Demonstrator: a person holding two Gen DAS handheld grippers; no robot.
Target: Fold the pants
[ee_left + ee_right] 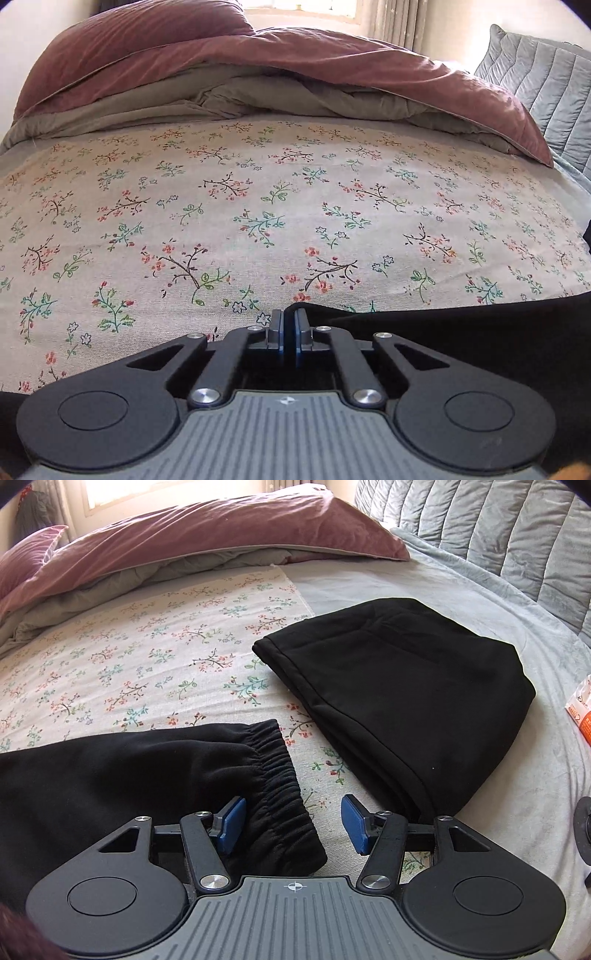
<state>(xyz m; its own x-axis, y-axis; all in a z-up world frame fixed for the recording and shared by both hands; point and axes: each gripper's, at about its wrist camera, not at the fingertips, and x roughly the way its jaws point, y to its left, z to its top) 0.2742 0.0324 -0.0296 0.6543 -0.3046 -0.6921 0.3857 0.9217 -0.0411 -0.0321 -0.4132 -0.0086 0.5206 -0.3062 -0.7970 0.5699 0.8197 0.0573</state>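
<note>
Black pants [129, 775] lie on the flowered sheet [155, 653], their gathered elastic end [277, 775] pointing right. My right gripper [293, 805] hovers open over that elastic end; the left pad [231, 825] is above the cloth, the right pad [354, 825] above bare sheet, and neither presses on it. In the left wrist view my left gripper [290, 317] is shut, its fingers pinching a small peak of the black pants [461, 332], whose edge runs off to the right along the flowered sheet [258, 206].
A second black garment [399, 686] lies folded to the right, partly on a grey blanket [480, 602]. A pink and grey duvet [258, 74] is heaped at the far side. An orange and white packet [583, 709] sits at the right edge.
</note>
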